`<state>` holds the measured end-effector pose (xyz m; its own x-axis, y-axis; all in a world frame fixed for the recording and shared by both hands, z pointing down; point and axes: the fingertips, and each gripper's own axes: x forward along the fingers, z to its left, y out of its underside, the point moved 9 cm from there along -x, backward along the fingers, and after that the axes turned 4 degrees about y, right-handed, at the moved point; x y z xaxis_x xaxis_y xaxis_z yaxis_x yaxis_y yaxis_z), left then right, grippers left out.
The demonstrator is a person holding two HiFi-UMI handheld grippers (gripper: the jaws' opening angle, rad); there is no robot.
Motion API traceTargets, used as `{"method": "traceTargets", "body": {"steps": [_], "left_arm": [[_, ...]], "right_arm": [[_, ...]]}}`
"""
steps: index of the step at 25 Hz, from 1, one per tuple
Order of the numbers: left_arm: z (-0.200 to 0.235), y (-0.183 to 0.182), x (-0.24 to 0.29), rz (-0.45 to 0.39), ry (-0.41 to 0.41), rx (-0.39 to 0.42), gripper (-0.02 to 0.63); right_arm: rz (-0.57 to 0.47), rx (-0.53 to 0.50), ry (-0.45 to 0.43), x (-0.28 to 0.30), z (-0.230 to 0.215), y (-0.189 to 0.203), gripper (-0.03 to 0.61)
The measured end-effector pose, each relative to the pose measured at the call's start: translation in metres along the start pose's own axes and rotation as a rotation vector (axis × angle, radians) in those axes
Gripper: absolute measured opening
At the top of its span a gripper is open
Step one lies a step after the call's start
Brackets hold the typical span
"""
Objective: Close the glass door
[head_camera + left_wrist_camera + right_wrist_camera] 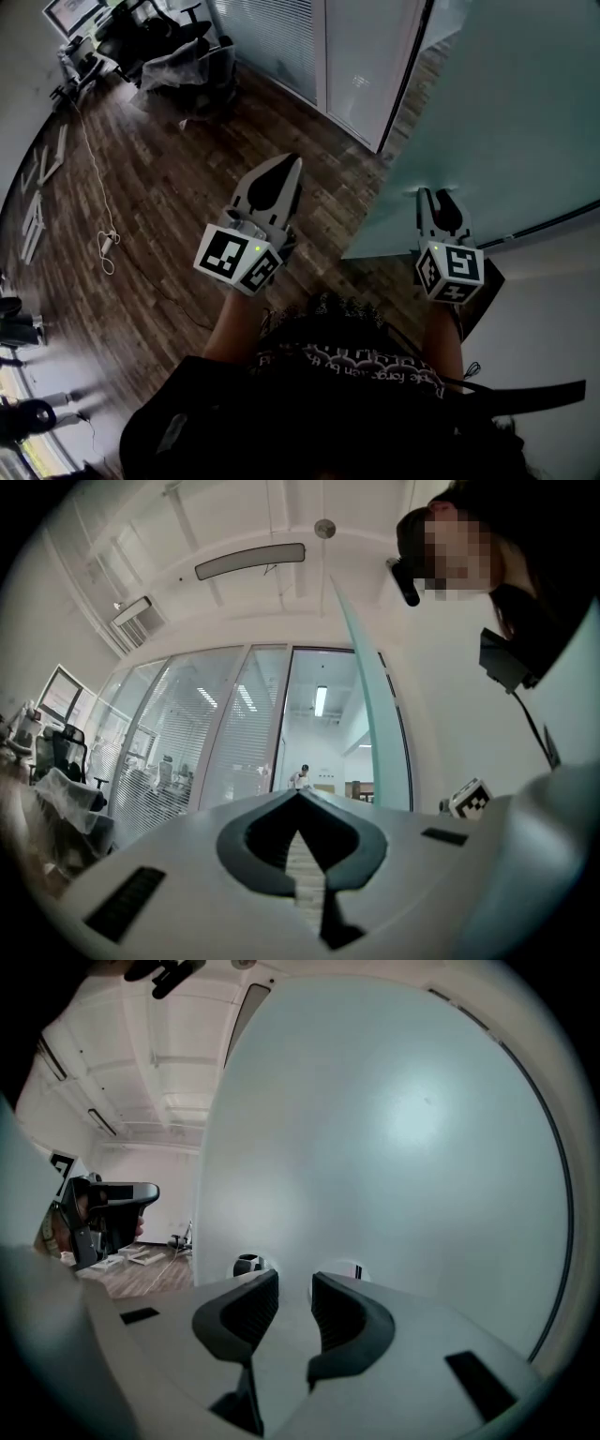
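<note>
Facing the glass door (506,122) up close, the right tool (286,1279) stands apart and empty, while the left tool (300,794) is pressed together.

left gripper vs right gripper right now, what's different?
The left gripper is shut; the right gripper is open, jaws apart. The left gripper hangs over the wood floor, clear of the glass door; the right gripper points at its pane from close up. Both are empty.

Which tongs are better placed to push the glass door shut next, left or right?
Right. The right tongs, jaws apart, point at the glass door close ahead. The left tongs, shut, hang over the wooden floor.
</note>
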<state>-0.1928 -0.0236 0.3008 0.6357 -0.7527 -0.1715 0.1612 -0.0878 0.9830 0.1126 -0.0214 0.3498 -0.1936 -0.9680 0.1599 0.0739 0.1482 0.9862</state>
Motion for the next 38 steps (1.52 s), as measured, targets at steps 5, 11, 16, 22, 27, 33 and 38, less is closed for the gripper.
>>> {"method": "traceTargets", "body": {"steps": [5,11,16,22,27,33,38], "left_arm": [[0.02,0.003,0.013,0.012,0.044,-0.009,0.002],[0.052,-0.002,0.014,0.012,0.054,-0.005,0.002],[0.066,0.0,0.018,0.003,0.054,-0.017,0.002],[0.077,0.006,0.035,0.006,0.048,-0.041,0.002],[0.086,0.006,0.055,0.009,0.039,-0.042,0.002],[0.098,0.008,0.081,0.0,0.021,-0.032,0.002],[0.104,0.01,0.109,0.0,0.018,-0.028,0.002]], "right_arm": [[-0.007,0.008,0.042,0.022,-0.002,-0.005,0.112],[0.006,0.017,0.088,0.047,0.0,-0.011,0.113],[0.005,0.018,0.097,0.067,-0.003,-0.015,0.112],[0.016,0.027,0.132,0.085,-0.006,-0.022,0.112],[0.02,0.034,0.143,0.104,-0.011,-0.03,0.112],[0.021,0.034,0.159,0.123,-0.015,-0.032,0.112],[0.022,0.035,0.167,0.142,-0.018,-0.035,0.112]]}}
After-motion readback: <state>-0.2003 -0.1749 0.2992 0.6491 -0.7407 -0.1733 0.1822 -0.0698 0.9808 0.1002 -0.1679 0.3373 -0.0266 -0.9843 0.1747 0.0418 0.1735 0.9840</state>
